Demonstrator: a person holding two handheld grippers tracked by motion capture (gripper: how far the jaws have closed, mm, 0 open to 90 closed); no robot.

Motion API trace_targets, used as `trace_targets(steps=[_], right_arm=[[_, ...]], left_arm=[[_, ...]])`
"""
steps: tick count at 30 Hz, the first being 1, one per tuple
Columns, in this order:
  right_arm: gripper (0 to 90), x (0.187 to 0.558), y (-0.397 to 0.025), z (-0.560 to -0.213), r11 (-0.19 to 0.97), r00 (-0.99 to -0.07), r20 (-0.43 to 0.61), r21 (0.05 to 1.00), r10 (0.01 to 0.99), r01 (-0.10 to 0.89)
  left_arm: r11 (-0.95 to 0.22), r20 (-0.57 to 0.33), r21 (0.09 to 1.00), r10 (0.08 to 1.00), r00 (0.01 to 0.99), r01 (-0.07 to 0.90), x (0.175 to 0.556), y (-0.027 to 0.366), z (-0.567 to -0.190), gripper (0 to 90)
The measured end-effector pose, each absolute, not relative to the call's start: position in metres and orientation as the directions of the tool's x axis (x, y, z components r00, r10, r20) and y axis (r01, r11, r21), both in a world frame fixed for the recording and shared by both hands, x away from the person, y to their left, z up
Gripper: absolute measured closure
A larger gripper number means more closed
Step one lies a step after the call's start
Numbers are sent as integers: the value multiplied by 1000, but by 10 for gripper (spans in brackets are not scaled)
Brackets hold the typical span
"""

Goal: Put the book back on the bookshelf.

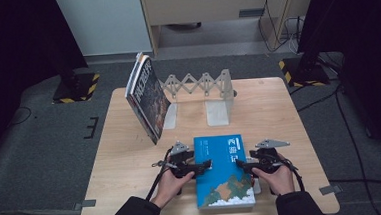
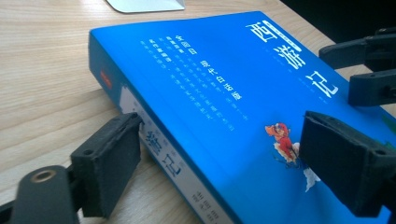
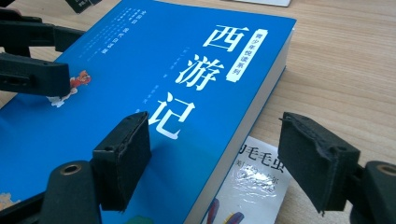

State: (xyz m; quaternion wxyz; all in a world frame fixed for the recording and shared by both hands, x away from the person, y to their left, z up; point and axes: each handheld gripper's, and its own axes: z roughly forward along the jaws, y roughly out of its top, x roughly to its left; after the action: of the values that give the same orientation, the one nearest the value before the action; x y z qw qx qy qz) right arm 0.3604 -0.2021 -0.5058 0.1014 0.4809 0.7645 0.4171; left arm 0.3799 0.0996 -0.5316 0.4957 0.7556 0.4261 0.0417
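Observation:
A thick blue book [image 1: 223, 170] with white Chinese title characters lies flat at the table's front centre. My left gripper [image 1: 206, 164] reaches in over its left edge. In the left gripper view the gripper [image 2: 224, 140] is open, one jaw beside the spine [image 2: 154, 140] at table level and the other over the cover. My right gripper [image 1: 240, 163] comes in from the book's right edge. The right gripper view shows this gripper [image 3: 217, 135] open too, straddling that edge. A thin white booklet [image 3: 254, 179] lies under the blue book [image 3: 140, 70].
A dark-covered book [image 1: 149, 97] leans upright against the left end of a grey expanding book rack [image 1: 202, 84] at the back of the wooden table [image 1: 126, 156]. The rack's white base plates stand behind the blue book. Black stands flank the table on the floor.

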Motion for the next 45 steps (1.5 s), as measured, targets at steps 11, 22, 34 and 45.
trace_targets(steps=[11,22,34,45], right_arm=[[245,362,-200,-509,170,-514,285,724,809,669],[248,364,-198,-511,152,-510,316,715,800,682],[250,365,-196,-513,135,-503,341,708,794,693],[252,365,-194,-514,129,-504,349,709,790,694]], left_arm=[[-75,-473,728,664,579,682,389,98,-542,14],[-67,-469,728,677,567,682,391,94,-542,0],[-20,-497,722,680,539,692,393,97,-543,37],[-33,-477,728,693,540,685,392,92,-543,16]])
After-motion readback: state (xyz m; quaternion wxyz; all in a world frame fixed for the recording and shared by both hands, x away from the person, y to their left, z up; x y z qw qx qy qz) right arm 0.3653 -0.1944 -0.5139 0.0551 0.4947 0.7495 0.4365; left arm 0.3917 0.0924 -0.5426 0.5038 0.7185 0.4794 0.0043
